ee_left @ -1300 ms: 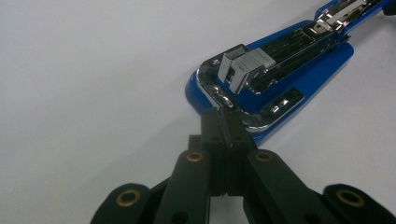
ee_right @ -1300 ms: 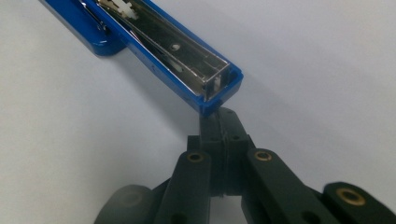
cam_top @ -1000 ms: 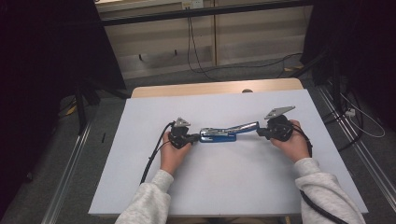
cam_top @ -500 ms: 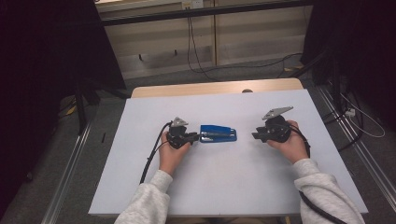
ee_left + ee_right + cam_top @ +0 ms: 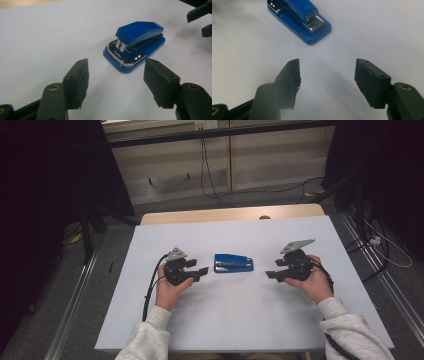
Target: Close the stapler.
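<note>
A small blue stapler (image 5: 233, 263) lies closed on the white table, between the two grippers. My left gripper (image 5: 201, 270) is just left of it, open, with nothing between its jaws. In the left gripper view the blue stapler (image 5: 136, 46) sits a short way beyond the open gripper (image 5: 116, 77). My right gripper (image 5: 270, 274) is farther off to the stapler's right, open and holding nothing. The right gripper view has the blue stapler (image 5: 300, 17) at the top, well ahead of the open gripper (image 5: 328, 75).
The white table top (image 5: 240, 320) stretches wide around the stapler. A wooden strip (image 5: 230, 213) runs along its far edge. Cables (image 5: 150, 290) trail from the left gripper. The other gripper's jaws show at the top right of the left gripper view.
A second ago both grippers held the stapler opened out between them. It now lies closed on the table, and both grippers have let go and drawn back, the right one farther.
</note>
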Tool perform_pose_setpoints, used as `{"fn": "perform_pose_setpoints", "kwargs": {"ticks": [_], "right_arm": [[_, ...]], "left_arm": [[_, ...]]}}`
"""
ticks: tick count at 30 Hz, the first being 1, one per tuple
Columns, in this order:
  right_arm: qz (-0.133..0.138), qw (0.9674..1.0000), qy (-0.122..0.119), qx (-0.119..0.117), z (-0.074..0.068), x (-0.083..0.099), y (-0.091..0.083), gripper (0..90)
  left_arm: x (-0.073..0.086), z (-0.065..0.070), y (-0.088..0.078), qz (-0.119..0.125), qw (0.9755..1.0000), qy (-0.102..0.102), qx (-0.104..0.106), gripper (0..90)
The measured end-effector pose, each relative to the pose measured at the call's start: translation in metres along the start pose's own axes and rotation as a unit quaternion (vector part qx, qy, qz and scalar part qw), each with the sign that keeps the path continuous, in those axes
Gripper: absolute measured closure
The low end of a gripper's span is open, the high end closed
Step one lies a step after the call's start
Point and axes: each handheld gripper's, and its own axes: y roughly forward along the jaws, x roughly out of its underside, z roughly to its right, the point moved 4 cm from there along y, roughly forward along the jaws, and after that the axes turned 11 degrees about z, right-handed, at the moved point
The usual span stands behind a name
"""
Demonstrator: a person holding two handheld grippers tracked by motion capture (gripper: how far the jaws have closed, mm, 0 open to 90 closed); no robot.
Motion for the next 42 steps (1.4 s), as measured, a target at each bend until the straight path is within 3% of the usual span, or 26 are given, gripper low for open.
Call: {"fn": "perform_pose_setpoints", "kwargs": {"ticks": [10,16,42], "right_arm": [[-0.006,0.9999,-0.005,-0.007,-0.011,0.010,-0.013,31.1],[-0.003,0.9999,-0.004,-0.009,-0.018,0.014,-0.024,27.6],[-0.011,0.9996,-0.011,-0.022,-0.041,0.036,-0.052,21.2]], "left_arm": [[0.001,0.001,-0.024,0.013,0.9999,-0.005,0.001,22.5],[0.002,0.004,-0.039,0.010,0.9999,0.014,-0.002,16.6],[0.017,-0.002,-0.092,0.019,0.9996,0.013,-0.014,9.3]]}}
